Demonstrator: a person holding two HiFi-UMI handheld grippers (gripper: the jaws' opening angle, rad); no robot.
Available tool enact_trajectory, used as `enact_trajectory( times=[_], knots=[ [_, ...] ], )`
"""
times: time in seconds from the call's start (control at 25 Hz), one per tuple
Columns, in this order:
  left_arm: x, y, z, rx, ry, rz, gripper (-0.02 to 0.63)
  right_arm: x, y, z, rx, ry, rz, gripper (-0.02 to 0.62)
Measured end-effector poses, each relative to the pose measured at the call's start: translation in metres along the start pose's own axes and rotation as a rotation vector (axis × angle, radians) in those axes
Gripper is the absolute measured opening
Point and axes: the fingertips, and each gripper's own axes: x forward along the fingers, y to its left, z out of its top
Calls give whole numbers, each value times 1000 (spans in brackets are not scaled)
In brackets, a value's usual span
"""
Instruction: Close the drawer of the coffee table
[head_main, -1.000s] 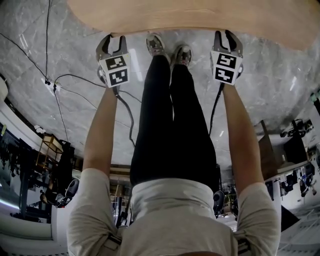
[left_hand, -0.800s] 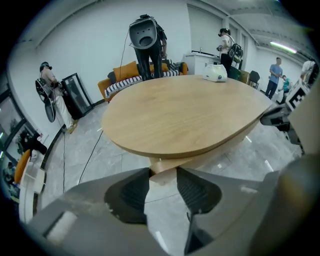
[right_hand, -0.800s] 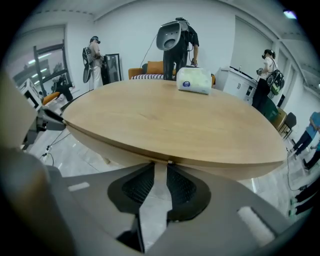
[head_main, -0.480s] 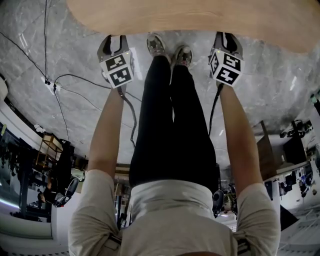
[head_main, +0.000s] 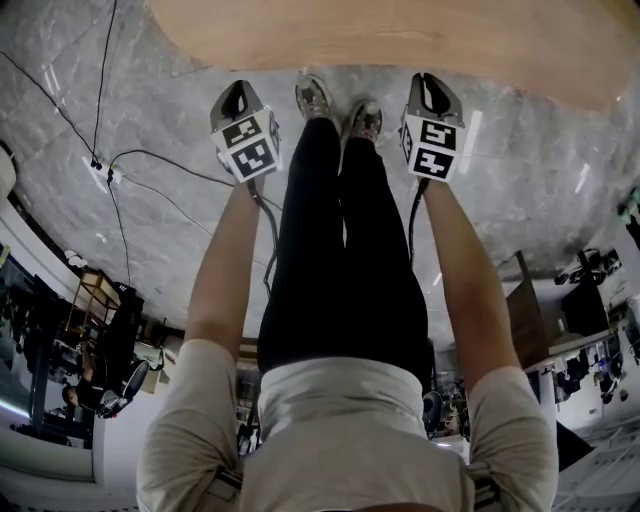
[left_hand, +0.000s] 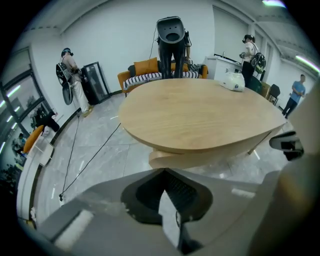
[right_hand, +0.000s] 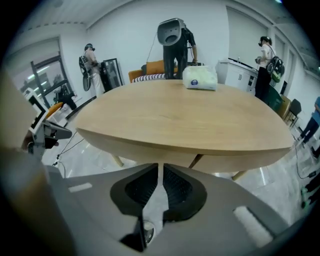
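The oval wooden coffee table (head_main: 400, 35) lies just ahead of my feet; its top fills the left gripper view (left_hand: 200, 115) and the right gripper view (right_hand: 180, 117). Under its near rim runs a curved wooden drawer front (left_hand: 200, 159); whether it sits flush I cannot tell. My left gripper (head_main: 237, 88) hangs over the floor short of the table edge, shut and empty, its tips meeting (left_hand: 163, 171). My right gripper (head_main: 428, 80) hovers level with it, jaws closing. Only a thin slit is left between its tips (right_hand: 160, 167), with nothing in it.
My shoes (head_main: 340, 100) stand between the grippers at the table's edge. A white bag (right_hand: 200, 78) sits on the far side of the top. Cables (head_main: 150, 160) trail over the marble floor at left. People and a sofa (left_hand: 150, 75) are beyond the table.
Both grippers have come inward toward my legs and rolled a little. Their jaws, spread wide a second ago, have come together.
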Motion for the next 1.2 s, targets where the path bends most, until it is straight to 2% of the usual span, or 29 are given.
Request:
enact_trajectory(
  times=[0.16, 0.36, 0.52, 0.64, 0.76, 0.88, 1.04, 1.2],
  knots=[
    [-35, -33, 1, -25, -37, -59, 20, -27, 29, 6, -66, -26, 78, 14],
    [-105, -76, 21, -73, -102, -122, 20, -89, 60, 49, -108, -135, 180, 8],
    [-183, -109, 56, -82, -191, -198, 20, -163, 86, 99, -212, -237, 241, 8],
    [-243, -128, 95, -38, -287, -230, 20, -217, 93, 142, -254, -342, 264, 8],
    [-286, -137, 142, -1, -419, -239, 20, -254, 92, 193, -287, -471, 257, 8],
    [-335, -140, 164, -7, -497, -260, 21, -307, 92, 227, -276, -574, 237, 8],
    [-401, -138, 198, -20, -611, -286, 20, -379, 88, 265, -269, -708, 167, 8],
    [-480, -140, 220, 66, -763, -304, 21, -459, 91, 279, -283, -821, 86, 8]
  ],
)
